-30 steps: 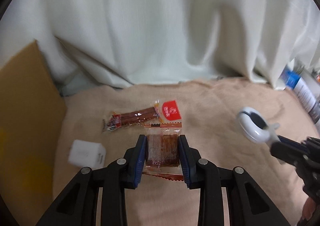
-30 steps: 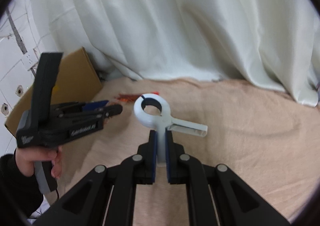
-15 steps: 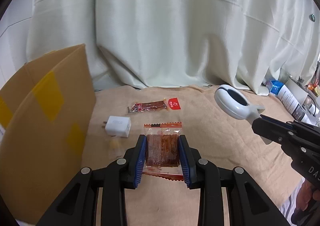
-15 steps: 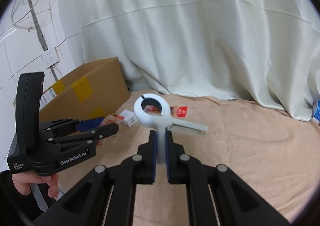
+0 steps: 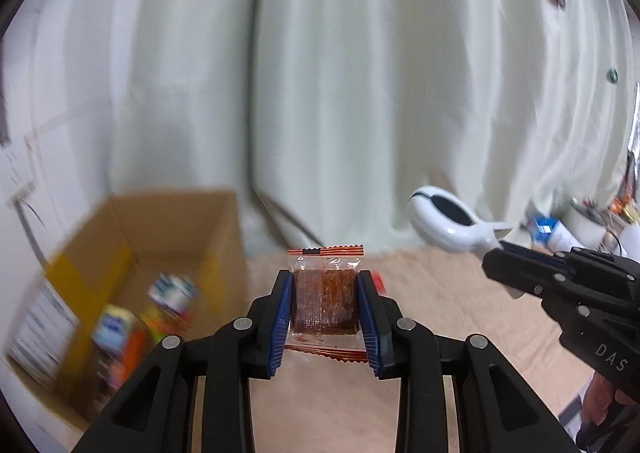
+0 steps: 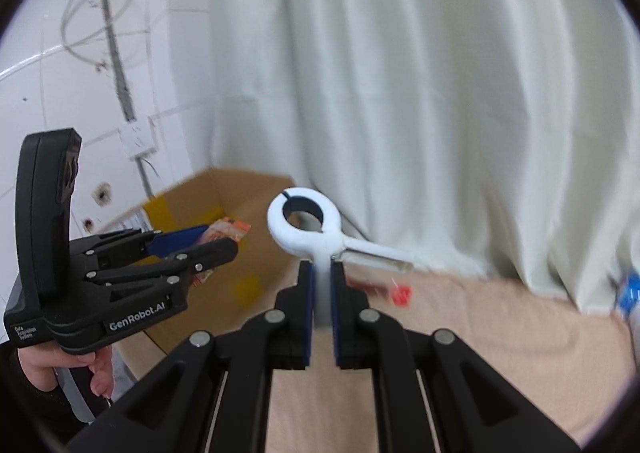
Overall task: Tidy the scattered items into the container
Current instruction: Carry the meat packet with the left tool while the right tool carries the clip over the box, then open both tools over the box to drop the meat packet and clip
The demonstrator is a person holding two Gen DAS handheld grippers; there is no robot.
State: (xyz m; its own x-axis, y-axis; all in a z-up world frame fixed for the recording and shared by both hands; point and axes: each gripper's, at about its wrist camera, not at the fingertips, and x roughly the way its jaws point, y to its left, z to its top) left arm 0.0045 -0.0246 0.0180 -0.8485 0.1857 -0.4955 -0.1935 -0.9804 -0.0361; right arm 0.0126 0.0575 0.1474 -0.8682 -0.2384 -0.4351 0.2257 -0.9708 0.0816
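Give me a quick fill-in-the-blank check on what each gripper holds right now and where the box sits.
1. The left gripper is shut on a clear ____ packet.
2. The right gripper is shut on a white ____.
3. The cardboard box sits on the ____ side of the left wrist view.
4. The beige cloth lies in front of a white ____.

Missing words: snack; clip; left; curtain

Left claw (image 5: pixel 324 307) grips a snack packet (image 5: pixel 325 303) beside the cardboard box (image 5: pixel 176 229).
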